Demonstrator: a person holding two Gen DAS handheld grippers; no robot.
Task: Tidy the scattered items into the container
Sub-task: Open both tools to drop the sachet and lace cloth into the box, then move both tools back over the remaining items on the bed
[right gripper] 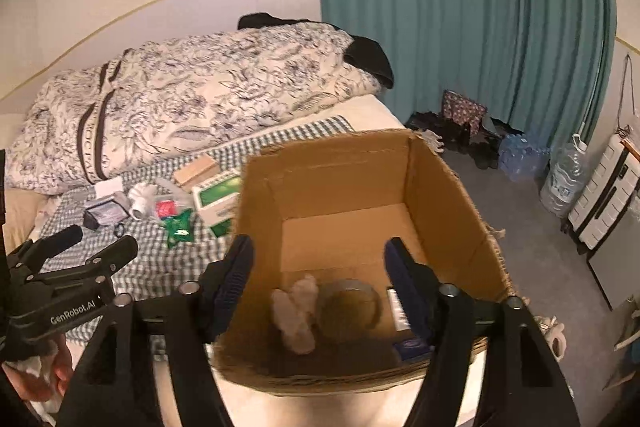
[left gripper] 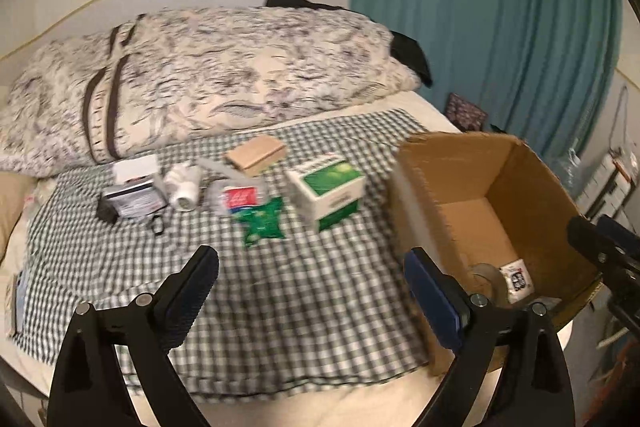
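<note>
Both of my grippers stand with their jaws wide and nothing between them. My left gripper (left gripper: 310, 287) hangs over the green-and-white checked cloth (left gripper: 280, 307) spread on the bed, its fingers apart above bare cloth. My right gripper (right gripper: 318, 267) is poised over the open cardboard box (right gripper: 440, 179), which sits at the cloth's right edge near the side of the bed. Inside the box, on its floor, I see a pale lumpy item (right gripper: 296, 315) beside a roll of tape (right gripper: 348, 307), and against the right wall a small white packet with a blue end (right gripper: 402, 311); the shapes are blurred, so I cannot name them closer. Scattered items lie on the cloth to the left of the box: a green-and-white carton (left gripper: 328, 191) nearest it, a green foil packet (left gripper: 262, 223), a clear packet with a red label (left gripper: 238, 197), a tan flat box (left gripper: 256, 155), a white bottle (left gripper: 184, 187), and a dark grey pack (left gripper: 132, 203) with a white card (left gripper: 134, 167) behind it. A floral duvet (left gripper: 200, 79) is heaped behind them.
</note>
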